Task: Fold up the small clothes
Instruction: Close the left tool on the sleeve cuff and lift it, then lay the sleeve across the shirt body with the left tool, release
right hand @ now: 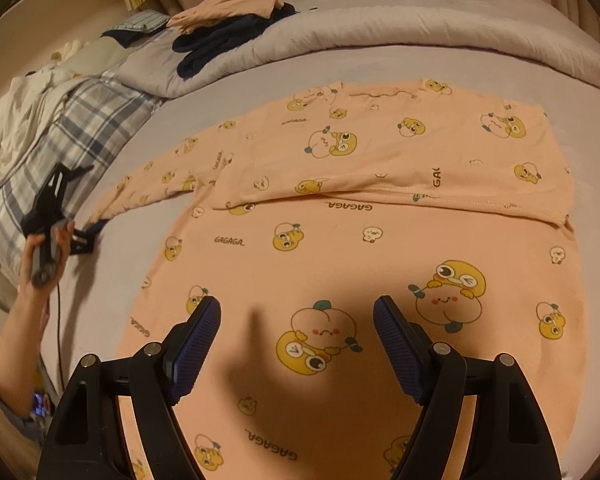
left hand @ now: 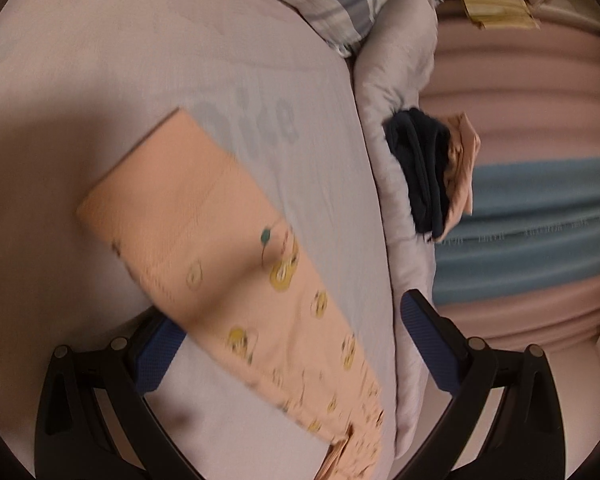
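On lilac bed sheet [right hand: 340, 64], peach top [right hand: 340, 240] spread flat, plaid pillow [right hand: 80, 128] beside, L tongs [left hand: 288, 344] & R tongs [right hand: 296, 344] both agape, empty.

Dim, warm indoor light tints both views. The left wrist view is motion-smeared, worst on the peach sleeve [left hand: 220, 264]. The right wrist view is sharp; a soft gripper shadow lies on the peach shirt [right hand: 340, 260]. Fisheye bending and dark vignetting ring that shirt

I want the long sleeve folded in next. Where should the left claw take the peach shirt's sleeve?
At the cuff end of the sleeve, coming in from the pillow side. It lies flat and stretched out past the shirt body, so its tip is free.
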### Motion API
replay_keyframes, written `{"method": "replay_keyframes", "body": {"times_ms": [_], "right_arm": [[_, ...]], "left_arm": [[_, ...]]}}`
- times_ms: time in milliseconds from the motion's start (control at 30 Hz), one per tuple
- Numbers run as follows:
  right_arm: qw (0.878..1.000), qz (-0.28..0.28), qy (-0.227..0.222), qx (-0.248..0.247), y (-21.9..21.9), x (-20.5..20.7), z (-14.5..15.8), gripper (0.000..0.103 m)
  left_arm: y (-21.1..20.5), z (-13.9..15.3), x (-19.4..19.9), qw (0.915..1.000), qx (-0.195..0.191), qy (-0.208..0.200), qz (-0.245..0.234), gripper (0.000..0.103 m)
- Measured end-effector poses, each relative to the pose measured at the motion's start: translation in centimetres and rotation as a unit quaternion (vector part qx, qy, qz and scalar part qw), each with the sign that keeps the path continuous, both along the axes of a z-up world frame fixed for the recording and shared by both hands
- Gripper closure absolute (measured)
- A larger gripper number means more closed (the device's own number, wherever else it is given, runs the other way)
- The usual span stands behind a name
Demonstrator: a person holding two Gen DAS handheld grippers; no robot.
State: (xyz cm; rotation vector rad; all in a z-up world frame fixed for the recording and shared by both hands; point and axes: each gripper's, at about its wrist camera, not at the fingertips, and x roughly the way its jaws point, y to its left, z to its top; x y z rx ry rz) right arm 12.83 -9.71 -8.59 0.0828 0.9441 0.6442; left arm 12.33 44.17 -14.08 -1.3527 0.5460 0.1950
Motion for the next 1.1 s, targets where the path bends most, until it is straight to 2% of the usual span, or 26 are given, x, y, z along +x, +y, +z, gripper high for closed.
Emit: {"method": "replay_keyframes", "body": {"times_ms": [67, 133, 167, 200, 233, 300, 400, 467, 567, 633, 667, 767, 867, 967, 1033, 1100], "right_arm": [[1.000, 0.002, -0.003, -0.004, 0.0, 0.1, 0.0, 0.024], [1.000, 0.002, -0.005, -0.007, -0.1, 0.2, 0.0, 0.025], [1.000, 0.002, -0.005, -0.008, -0.1, 0.3, 0.0, 0.024], [1.000, 0.001, -0.005, -0.008, -0.1, 0.3, -0.1, 0.025], [1.000, 0.001, -0.005, -0.008, -0.1, 0.4, -0.1, 0.025], [1.000, 0.001, -0.003, -0.007, -0.2, 0.4, -0.2, 0.025], [1.000, 0.014, -0.003, -0.003, 0.4, 0.8, 0.1, 0.025], [0.999, 0.028, -0.010, 0.015, 1.2, 1.8, 0.7, 0.025], [0.999, 0.011, -0.027, 0.031, 3.0, 4.3, 1.5, 0.025], [0.999, 0.006, -0.019, 0.043, 4.1, 5.8, 1.3, 0.035], [0.999, 0.006, -0.006, 0.047, 5.0, 6.9, 1.0, 0.046], [0.999, 0.003, 0.004, 0.045, 7.3, 8.7, 0.1, 0.058], [1.000, 0.012, 0.011, 0.018, 9.3, 9.1, -1.2, 0.059], [1.000, 0.023, -0.006, 0.003, 9.7, 8.8, -1.1, 0.059], [0.999, 0.025, 0.013, 0.026, 8.7, 9.0, -0.6, 0.059], [0.998, 0.007, 0.026, 0.065, 6.4, 9.2, 0.2, 0.059]], "left_arm": [[0.1, 0.3, 0.0, 0.9999, 0.007, 0.005, 0.011, 0.003], [-0.1, 0.4, 0.2, 0.9992, 0.028, 0.026, 0.015, 0.012], [-0.2, 0.5, 0.4, 0.9981, 0.042, 0.044, 0.014, 0.024], [-0.4, 0.5, 0.5, 0.9964, 0.054, 0.063, 0.015, 0.041], [-0.4, 0.4, 0.5, 0.9949, 0.062, 0.077, 0.016, 0.049], [-0.3, 0.1, 0.2, 0.9925, 0.065, 0.102, 0.021, 0.078], [0.1, -0.4, -0.2, 0.9907, 0.062, 0.116, 0.032, 0.096], [0.1, -0.4, -0.3, 0.9897, 0.068, 0.121, 0.034, 0.097], [-0.5, 0.9, -0.2, 0.9883, 0.095, 0.115, 0.030, 0.100], [-1.0, 2.2, 0.0, 0.9885, 0.112, 0.100, 0.019, 0.100], [-1.4, 3.0, 0.2, 0.9881, 0.123, 0.091, 0.013, 0.100], [-2.8, 5.6, 1.0, 0.9860, 0.154, 0.064, -0.007, 0.100], [-4.8, 8.0, 2.0, 0.9813, 0.185, 0.042, -0.031, 0.100], [-7.1, 9.9, 3.2, 0.9769, 0.205, 0.024, -0.053, 0.100], [-9.2, 11.0, 4.3, 0.9731, 0.218, 0.010, -0.075, 0.100], [-12.2, 12.2, 5.7, 0.9648, 0.241, 0.000, -0.104, 0.100]]}}
